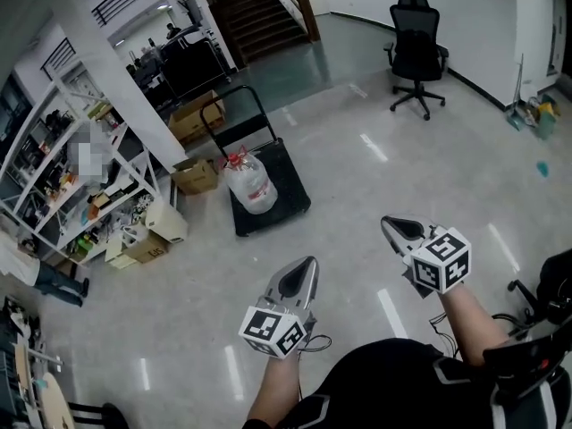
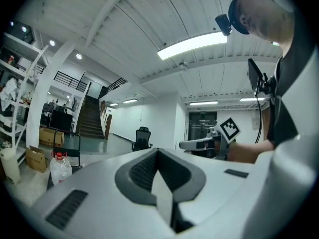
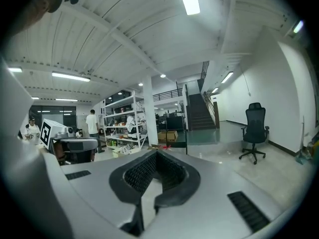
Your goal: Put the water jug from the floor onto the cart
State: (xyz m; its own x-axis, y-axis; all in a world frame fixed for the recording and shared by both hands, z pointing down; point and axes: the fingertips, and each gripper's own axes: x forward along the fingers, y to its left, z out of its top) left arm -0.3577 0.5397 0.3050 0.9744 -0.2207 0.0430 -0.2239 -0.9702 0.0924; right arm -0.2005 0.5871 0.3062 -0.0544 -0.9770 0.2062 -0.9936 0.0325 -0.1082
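On the cart (image 1: 288, 197), water jug (image 1: 250, 184) upright.

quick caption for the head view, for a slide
Water jug stands on the black cart; left tool and right tool, both shut and empty, hang short of it.

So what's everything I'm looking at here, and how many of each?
Cart: one, black, on the floor mid-room.
Water jug: one, clear with red cap, standing on the cart.
Cardboard boxes: at least three, brown, on the floor left of the cart.
Shelving: one unit, white, cluttered, far left.
Office chair: one, black, far right near the wall.
Staircase: one, dark, at the back.
Left gripper: one, grey, shut and empty, foreground.
Right gripper: one, grey, shut and empty, foreground.
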